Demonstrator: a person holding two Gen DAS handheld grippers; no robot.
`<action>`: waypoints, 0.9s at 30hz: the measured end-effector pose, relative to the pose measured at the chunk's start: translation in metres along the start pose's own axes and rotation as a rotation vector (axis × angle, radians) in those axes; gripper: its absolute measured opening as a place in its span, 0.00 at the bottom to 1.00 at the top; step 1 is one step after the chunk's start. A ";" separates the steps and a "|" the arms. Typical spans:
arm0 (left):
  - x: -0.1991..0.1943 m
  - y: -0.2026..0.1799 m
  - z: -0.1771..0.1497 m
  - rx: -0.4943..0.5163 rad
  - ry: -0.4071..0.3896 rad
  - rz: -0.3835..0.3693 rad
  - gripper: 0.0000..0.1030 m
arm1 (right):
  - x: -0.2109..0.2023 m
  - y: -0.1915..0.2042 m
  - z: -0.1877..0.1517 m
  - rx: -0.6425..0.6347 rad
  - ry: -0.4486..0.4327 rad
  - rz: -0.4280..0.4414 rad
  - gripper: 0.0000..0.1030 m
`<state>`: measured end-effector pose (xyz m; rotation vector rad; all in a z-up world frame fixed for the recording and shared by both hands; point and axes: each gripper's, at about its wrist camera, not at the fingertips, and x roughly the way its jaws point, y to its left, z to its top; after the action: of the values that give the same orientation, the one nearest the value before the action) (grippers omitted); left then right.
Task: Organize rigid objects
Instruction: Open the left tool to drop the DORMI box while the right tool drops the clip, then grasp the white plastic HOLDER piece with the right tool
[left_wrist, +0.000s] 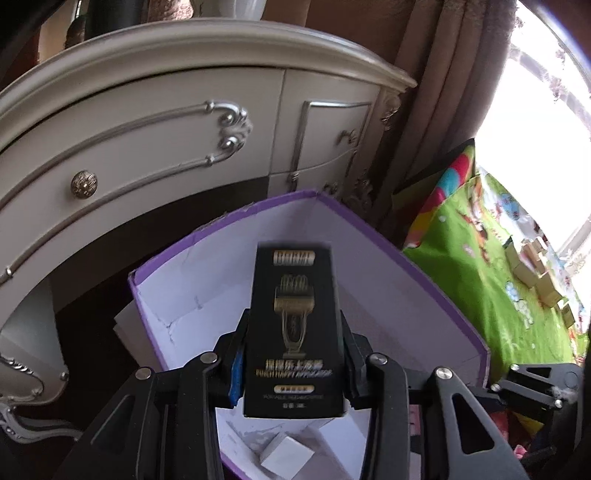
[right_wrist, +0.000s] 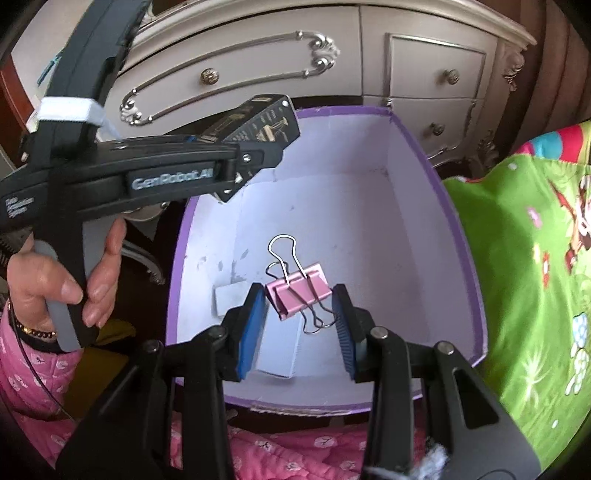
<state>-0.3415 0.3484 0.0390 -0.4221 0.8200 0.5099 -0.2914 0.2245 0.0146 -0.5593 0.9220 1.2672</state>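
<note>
My left gripper (left_wrist: 293, 332) is shut on a black product box with gold print (left_wrist: 293, 325) and holds it above the open purple storage box (left_wrist: 424, 280). In the right wrist view the left gripper (right_wrist: 255, 147) holds the black box (right_wrist: 258, 122) over the purple box's far left rim (right_wrist: 343, 109). My right gripper (right_wrist: 301, 314) is open over the purple box. A pink binder clip (right_wrist: 299, 291) lies between its fingers, on the box floor. Two small white boxes (right_wrist: 280, 347) (right_wrist: 227, 299) lie beside it.
A cream dresser with silver trim (left_wrist: 147, 140) (right_wrist: 295, 59) stands right behind the purple box. A green cartoon play mat (left_wrist: 480, 288) (right_wrist: 528, 277) with several small cartons (left_wrist: 532, 266) lies to the right. Brown curtains (left_wrist: 443, 92) hang at the far right. A pink quilted garment (right_wrist: 295, 446) is below.
</note>
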 end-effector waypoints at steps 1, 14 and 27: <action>0.001 0.000 -0.001 -0.002 0.006 0.022 0.57 | 0.000 0.000 0.000 -0.002 0.001 0.009 0.45; 0.003 -0.115 -0.004 0.179 0.035 -0.141 0.82 | -0.091 -0.134 -0.067 0.321 -0.194 -0.267 0.77; 0.074 -0.350 -0.029 0.529 0.141 -0.396 0.82 | -0.140 -0.348 -0.149 0.620 -0.311 -0.268 0.88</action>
<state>-0.1137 0.0722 0.0189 -0.1213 0.9413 -0.1115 -0.0015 -0.0559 0.0061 0.0094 0.8831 0.7400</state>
